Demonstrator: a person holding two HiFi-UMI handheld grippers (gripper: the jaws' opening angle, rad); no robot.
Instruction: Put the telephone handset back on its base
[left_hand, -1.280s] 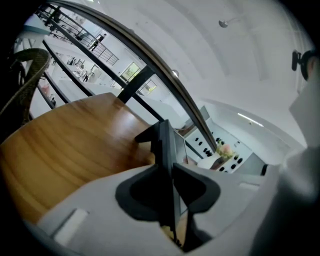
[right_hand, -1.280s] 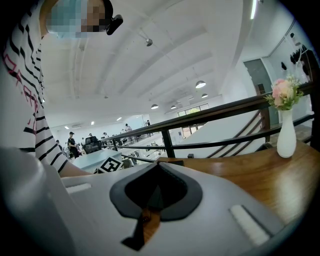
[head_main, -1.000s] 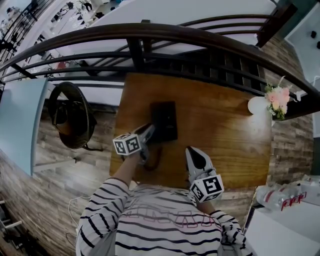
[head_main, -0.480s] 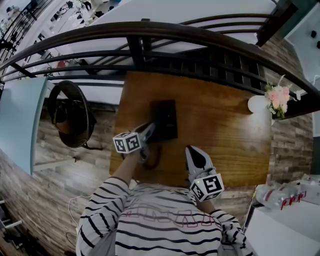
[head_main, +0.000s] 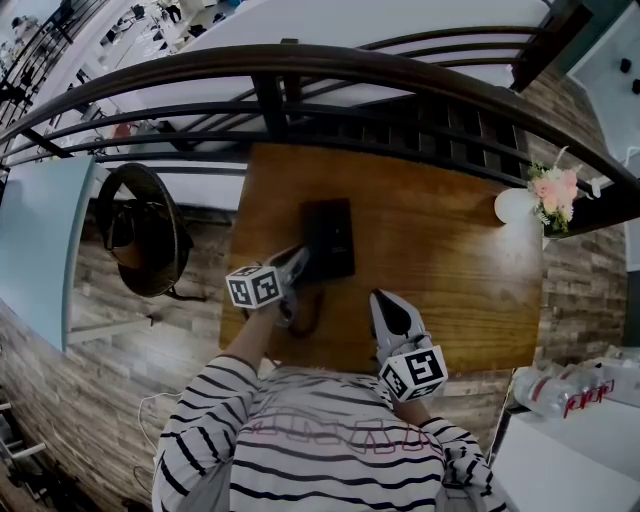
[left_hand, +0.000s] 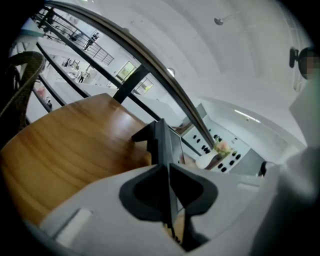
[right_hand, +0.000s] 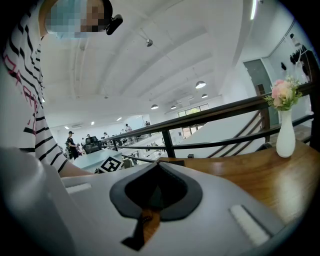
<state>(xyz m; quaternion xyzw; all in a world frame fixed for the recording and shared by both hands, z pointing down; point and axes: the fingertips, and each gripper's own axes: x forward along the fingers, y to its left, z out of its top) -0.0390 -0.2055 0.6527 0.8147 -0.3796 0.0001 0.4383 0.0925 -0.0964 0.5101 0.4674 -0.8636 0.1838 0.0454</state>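
Observation:
A black telephone base (head_main: 335, 235) lies on the brown wooden table (head_main: 440, 270). Its coiled cord (head_main: 308, 312) trails toward me. My left gripper (head_main: 300, 258) is at the base's near left corner. In the left gripper view its jaws are closing, and the thin black handset (left_hand: 161, 142) stands edge-on between the pads (left_hand: 150, 187), which lie against it. My left gripper (left_hand: 167, 167) is rolled onto its side there. My right gripper (head_main: 383, 300) rests shut and empty over the table's near edge, right of the phone. Its jaws (right_hand: 157, 165) meet at the tip.
A white vase (head_main: 515, 208) of pink flowers stands at the table's far right corner and shows as the vase (right_hand: 286, 135) in the right gripper view. A dark railing (head_main: 300, 70) runs behind the table. A wicker chair (head_main: 140, 230) sits left. Bottles (head_main: 570, 390) lie lower right.

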